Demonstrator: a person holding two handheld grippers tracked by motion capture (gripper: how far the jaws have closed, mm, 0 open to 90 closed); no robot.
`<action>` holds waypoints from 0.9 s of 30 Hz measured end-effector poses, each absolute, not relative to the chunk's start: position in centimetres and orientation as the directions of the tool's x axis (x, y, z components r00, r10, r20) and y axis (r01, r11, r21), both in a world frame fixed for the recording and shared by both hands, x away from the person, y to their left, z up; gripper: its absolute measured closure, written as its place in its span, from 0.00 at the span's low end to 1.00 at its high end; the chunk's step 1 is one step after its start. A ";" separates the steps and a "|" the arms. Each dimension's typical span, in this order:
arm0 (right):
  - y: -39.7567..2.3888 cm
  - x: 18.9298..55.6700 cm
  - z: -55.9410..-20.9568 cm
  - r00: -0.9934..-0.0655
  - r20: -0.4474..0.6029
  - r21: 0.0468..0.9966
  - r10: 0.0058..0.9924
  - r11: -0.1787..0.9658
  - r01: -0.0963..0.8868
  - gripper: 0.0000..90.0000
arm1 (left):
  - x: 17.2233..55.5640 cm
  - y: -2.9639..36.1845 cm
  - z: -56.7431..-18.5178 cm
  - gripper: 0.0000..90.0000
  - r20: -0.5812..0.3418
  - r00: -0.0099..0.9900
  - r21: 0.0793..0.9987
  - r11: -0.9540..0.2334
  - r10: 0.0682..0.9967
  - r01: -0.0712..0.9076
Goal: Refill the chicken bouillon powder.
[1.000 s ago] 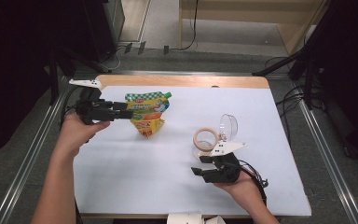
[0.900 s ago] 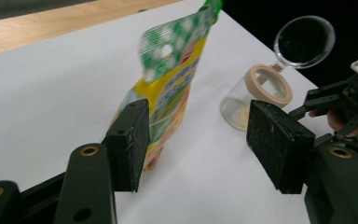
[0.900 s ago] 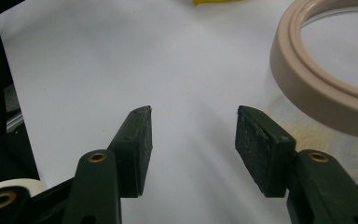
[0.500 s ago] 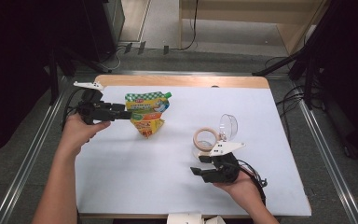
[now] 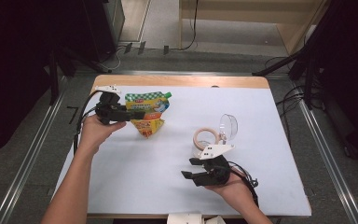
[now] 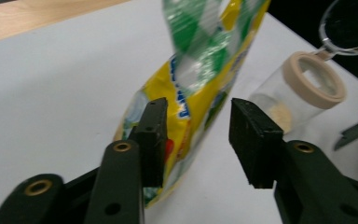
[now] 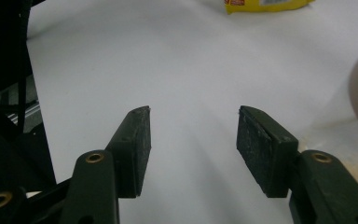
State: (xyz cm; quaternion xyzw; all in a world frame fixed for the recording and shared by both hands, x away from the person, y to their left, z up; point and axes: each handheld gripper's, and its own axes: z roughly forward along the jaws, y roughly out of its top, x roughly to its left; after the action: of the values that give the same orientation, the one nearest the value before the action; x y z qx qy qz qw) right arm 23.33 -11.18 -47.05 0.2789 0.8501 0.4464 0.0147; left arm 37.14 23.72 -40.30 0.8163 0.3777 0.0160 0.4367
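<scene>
Left gripper [image 5: 137, 114] is at the pouch [image 5: 150, 115] now, far-left part of the table [image 5: 121, 186], jaws just been closing w/ the pouch between them. In the left gripper view one pad [image 6: 154, 135] looks against the pouch's side, the other stands off w/ a gap, so no pinch yet. Right gripper [image 5: 189, 168] hovers low near the front edge, jaws spread, nothing between, just short of the jar [image 5: 205, 138] lying w/ its clear lid [image 5: 229, 127] flipped open. Risk, as it looks: the pouch is soft and floppy, so if the jaws bite off-centre or only on film it could buckle, slide out or tip on the lift. High view gives the layout: pouch and jar well apart, each hand by its own item. Left gripper view adds the pad contact, the jar's beige rim [image 6: 313, 77] and the powdery stuff inside; right gripper view shows bare table btw its pads [image 7: 133, 140].
</scene>
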 end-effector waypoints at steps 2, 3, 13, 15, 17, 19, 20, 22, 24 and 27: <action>-10.7 23.3 -46.9 -0.852 0.219 0.774 0.475 0.447 0.448 0.51 | 37.5 24.0 -40.6 0.68 -0.361 0.696 0.719 -0.289 0.621 0.632; -10.4 23.3 -46.7 -0.854 0.221 0.777 0.470 0.445 0.446 0.51 | 37.6 24.0 -40.6 0.70 -0.361 0.693 0.724 -0.280 0.624 0.630; -8.0 24.7 -45.6 -0.857 0.254 0.799 0.448 0.403 0.447 0.50 | 37.5 23.8 -41.1 0.86 -0.381 0.687 0.735 -0.248 0.619 0.631; -7.6 24.9 -45.6 -0.859 0.246 0.806 0.448 0.398 0.438 0.50 | 37.5 23.8 -41.2 0.90 -0.390 0.684 0.733 -0.242 0.617 0.636; -6.9 25.2 -46.0 -0.864 0.222 0.813 0.452 0.404 0.420 0.50 | 37.3 23.6 -41.2 0.98 -0.369 0.688 0.740 -0.250 0.624 0.624; -6.7 25.2 -46.2 -0.863 0.211 0.810 0.459 0.412 0.417 0.50 | 37.3 23.5 -41.2 1.00 -0.359 0.691 0.743 -0.257 0.627 0.618; -6.5 25.2 -46.4 -0.864 0.197 0.810 0.464 0.420 0.410 0.50 | 37.2 23.3 -41.1 1.00 -0.349 0.692 0.740 -0.268 0.632 0.617; -6.4 24.9 -47.2 -0.862 0.193 0.804 0.469 0.429 0.413 0.50 | 37.0 23.2 -40.9 1.00 -0.329 0.695 0.745 -0.277 0.639 0.607; -6.5 24.6 -47.4 -0.864 0.188 0.808 0.468 0.426 0.407 0.50 | 37.0 23.1 -40.8 1.00 -0.326 0.694 0.741 -0.282 0.642 0.609; -6.5 24.5 -47.6 -0.864 0.190 0.809 0.467 0.425 0.407 0.50 | 37.0 23.1 -40.7 1.00 -0.312 0.699 0.740 -0.297 0.644 0.604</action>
State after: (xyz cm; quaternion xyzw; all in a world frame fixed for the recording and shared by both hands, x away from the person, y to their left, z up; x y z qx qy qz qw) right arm 24.52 -6.55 -47.61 0.2590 0.8434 0.4697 0.0318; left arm 36.99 23.07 -40.67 0.8049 0.3873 0.0223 0.4489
